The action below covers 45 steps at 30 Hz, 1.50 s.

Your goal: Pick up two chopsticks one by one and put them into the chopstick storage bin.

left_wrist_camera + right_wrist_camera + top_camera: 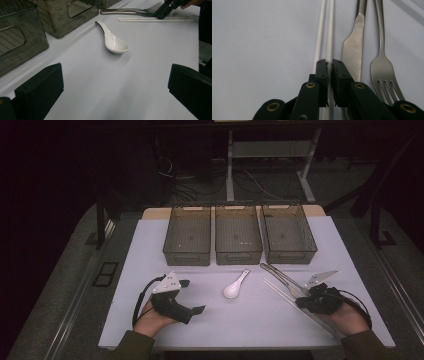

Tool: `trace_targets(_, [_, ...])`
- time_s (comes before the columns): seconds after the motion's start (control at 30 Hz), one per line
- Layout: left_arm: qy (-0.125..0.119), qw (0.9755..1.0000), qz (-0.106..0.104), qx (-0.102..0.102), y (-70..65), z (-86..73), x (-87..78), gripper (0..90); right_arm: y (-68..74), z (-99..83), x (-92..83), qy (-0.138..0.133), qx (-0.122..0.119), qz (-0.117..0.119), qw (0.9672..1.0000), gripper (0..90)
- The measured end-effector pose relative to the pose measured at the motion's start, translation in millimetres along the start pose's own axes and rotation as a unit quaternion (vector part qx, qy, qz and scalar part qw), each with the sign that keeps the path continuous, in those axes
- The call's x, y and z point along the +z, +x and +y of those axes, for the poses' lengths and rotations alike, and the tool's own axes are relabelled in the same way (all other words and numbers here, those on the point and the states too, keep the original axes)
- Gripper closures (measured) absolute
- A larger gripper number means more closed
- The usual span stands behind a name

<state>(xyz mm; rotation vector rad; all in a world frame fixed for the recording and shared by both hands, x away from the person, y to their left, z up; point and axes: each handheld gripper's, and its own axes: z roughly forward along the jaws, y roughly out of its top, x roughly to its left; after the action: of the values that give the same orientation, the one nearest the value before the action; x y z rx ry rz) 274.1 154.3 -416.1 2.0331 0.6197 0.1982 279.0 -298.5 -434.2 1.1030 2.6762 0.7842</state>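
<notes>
Two white chopsticks (320,32) lie side by side on the white table, with a steel knife (354,45) and a fork (384,67) just to their right. My right gripper (330,62) is shut on the right-hand chopstick (330,30), low on the table at the front right (306,301). A white ceramic spoon (235,287) lies in the middle. My left gripper (192,296) rests at the front left, open and holding nothing. In the left gripper view its jaws (115,67) stand wide apart, facing the spoon (113,42).
Three see-through grey bins stand in a row at the back of the table: left (186,256), middle (238,256), right (290,256). All look empty. The white table mat (150,250) ends near both hands at the front edge.
</notes>
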Motion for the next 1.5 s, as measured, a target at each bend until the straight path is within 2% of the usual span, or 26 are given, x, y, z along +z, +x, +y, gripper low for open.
trace_targets(0.4, [0.003,1.0000,0.000,0.000,-0.8,-0.3,0.9,0.0,5.0,-2.4,1.0,-0.006,-0.002,-0.019,0.9998,83.4])
trace_targets(0.6, [0.003,1.0000,0.000,0.001,-1.0,-0.5,1.1,0.0,7.2,-2.7,0.9,-0.007,0.008,-0.028,0.9996,84.6])
trace_targets(0.93, [0.003,1.0000,-0.001,0.002,-0.9,-0.4,0.4,0.0,6.1,-1.3,-0.5,-0.005,0.014,-0.022,0.9996,84.7])
trace_targets(1.5, [0.004,1.0000,-0.002,0.002,-0.6,-0.7,0.3,0.0,2.0,1.5,-21.6,-0.049,0.025,-0.013,0.9984,84.7])
